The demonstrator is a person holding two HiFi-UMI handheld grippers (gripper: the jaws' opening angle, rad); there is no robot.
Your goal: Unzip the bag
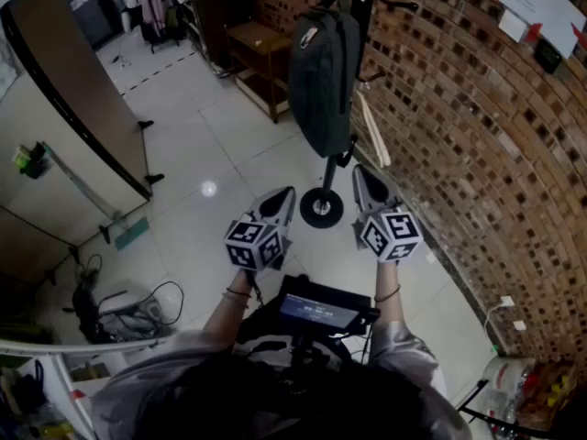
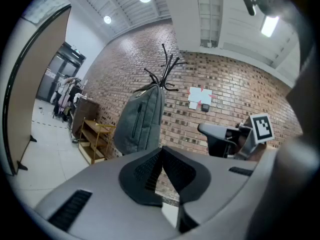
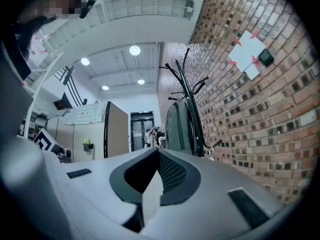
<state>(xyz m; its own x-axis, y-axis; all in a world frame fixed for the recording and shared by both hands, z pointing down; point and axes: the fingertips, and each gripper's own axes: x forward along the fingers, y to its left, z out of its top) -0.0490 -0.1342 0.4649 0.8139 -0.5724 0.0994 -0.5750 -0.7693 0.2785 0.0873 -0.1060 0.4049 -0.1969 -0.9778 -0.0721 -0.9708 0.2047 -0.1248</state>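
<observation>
A grey-green backpack (image 1: 323,76) hangs upright from a black coat stand (image 1: 323,207) by the brick wall, its zippers closed as far as I can see. The left gripper view shows the backpack (image 2: 141,120) ahead and above the jaws. In the right gripper view the backpack (image 3: 179,126) hangs edge-on beside the stand's pole. My left gripper (image 1: 284,193) and right gripper (image 1: 360,171) are held side by side below the bag, well short of it. Both stand shut with nothing between their jaws. My right gripper (image 2: 207,129) also appears in the left gripper view.
The brick wall (image 1: 477,126) runs along the right. A wooden shelf unit (image 1: 261,62) stands behind the coat stand. A brown partition (image 1: 78,81) is at the left. Cables (image 1: 124,305) lie on the tiled floor at lower left. A person (image 3: 151,135) stands far off by a doorway.
</observation>
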